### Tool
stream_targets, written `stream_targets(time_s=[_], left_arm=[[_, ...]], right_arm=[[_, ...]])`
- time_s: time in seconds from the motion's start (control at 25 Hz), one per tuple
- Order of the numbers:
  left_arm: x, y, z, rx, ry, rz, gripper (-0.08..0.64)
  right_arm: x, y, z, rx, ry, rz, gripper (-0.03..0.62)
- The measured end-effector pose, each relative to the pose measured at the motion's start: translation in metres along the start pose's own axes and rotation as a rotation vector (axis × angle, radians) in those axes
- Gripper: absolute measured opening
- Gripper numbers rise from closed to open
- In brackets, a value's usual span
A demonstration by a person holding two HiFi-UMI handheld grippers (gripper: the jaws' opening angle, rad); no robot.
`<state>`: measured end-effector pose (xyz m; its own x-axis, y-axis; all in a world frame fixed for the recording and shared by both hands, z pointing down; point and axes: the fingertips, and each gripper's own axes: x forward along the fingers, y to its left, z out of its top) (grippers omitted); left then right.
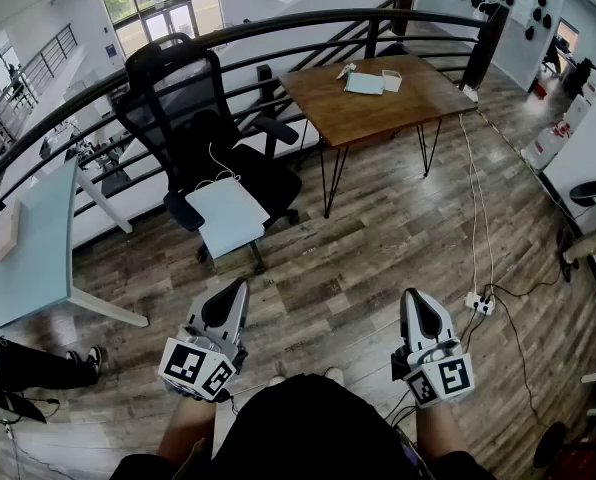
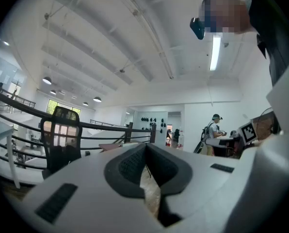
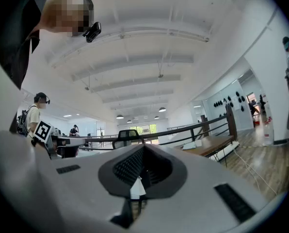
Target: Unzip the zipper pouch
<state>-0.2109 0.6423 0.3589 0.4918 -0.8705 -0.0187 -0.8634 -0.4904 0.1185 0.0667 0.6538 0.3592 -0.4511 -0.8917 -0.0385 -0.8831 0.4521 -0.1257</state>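
Wood planks cover the floor (image 1: pixel 378 248). The person stands on them and holds both grippers low, close to the body, one on each side and well apart.

The left gripper (image 1: pixel 240 286) points forward, toward a black office chair (image 1: pixel 193 128). Its jaws are pressed tight together, and the left gripper view shows nothing caught between them. The right gripper (image 1: pixel 410 296) points forward too. Its jaws are also closed all the way, and it holds nothing.

A brown table (image 1: pixel 378 113) stands farther off, next to a black railing (image 1: pixel 278 30). On the table lies a pale blue-green flat thing (image 1: pixel 364 83), with a small white thing (image 1: pixel 391 80) just beside it. The flat one may be the zipper pouch, but it is too small to tell for sure. It is far from both grippers, and neither one touches it.

A pale blue pad (image 1: pixel 226 213) lies on the seat of the chair. A white cable (image 1: pixel 475 208) runs across the floor from the table to a power strip (image 1: pixel 478 303), near the right gripper.
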Motion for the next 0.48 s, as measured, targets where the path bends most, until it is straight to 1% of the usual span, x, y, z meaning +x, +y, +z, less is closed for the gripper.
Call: stream_targets(time_s=[0.16,0.48], left_arm=[[0.000,-0.006,0.000,-0.001,0.000,-0.004,0.012],[-0.004,-0.014,-0.001,-0.010,-0.002,-0.014,0.012]], right_arm=[[-0.007,-0.007,-0.001,0.007,0.003,-0.015,-0.008],[-0.016,-0.005,-0.003,0.006,0.004,-0.025,-0.008]])
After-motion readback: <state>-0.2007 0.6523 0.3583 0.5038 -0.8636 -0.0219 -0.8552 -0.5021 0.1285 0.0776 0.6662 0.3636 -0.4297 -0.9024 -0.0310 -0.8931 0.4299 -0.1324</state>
